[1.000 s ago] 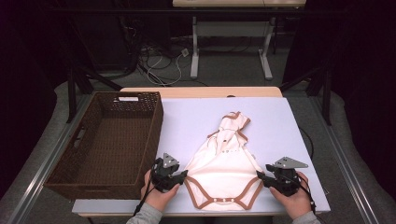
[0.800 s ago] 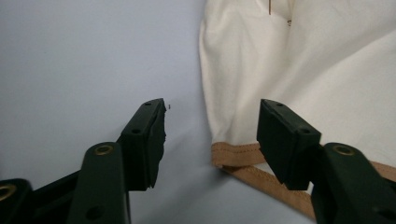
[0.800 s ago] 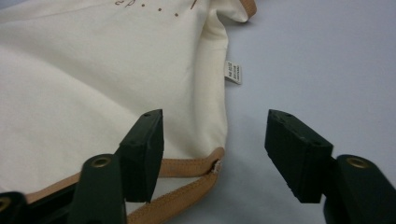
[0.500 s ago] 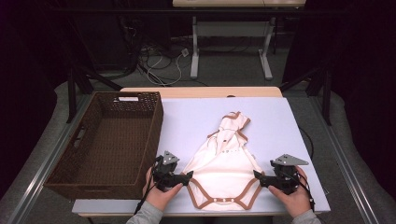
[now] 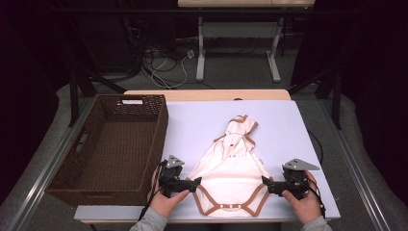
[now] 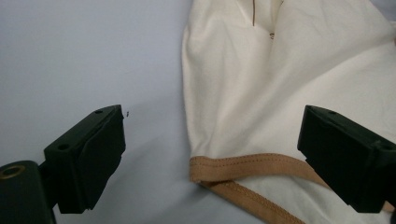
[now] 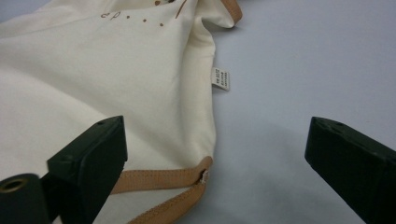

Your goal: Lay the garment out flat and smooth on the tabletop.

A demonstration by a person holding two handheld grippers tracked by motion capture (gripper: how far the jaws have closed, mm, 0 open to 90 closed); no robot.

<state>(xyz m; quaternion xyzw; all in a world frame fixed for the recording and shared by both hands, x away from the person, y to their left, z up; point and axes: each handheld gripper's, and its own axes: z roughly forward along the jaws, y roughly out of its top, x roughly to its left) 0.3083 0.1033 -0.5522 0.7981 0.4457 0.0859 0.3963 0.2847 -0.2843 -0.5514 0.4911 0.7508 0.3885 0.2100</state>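
A cream baby bodysuit [image 5: 230,166] with tan trim lies flat on the pale table, its snap end toward the front edge. My left gripper [image 5: 197,182] stands open at the garment's left lower corner; its own view has the tan-trimmed corner [image 6: 233,168] lying between the spread jaws. At the right lower corner my right gripper [image 5: 264,182] is open too, and the hem corner [image 7: 198,175] sits between its jaws, with a small white label [image 7: 221,78] farther up the side seam. Neither gripper holds any cloth.
A dark brown wicker basket [image 5: 77,159] stands at the table's left, close beside my left hand. The pale table surface [image 5: 284,130] stretches behind and right of the garment. Beyond it are desk legs and cables on the floor.
Both grippers have slid inward toward the bodysuit's lower corners, so the jaws now reach the tan hem on each side. The garment has not moved.
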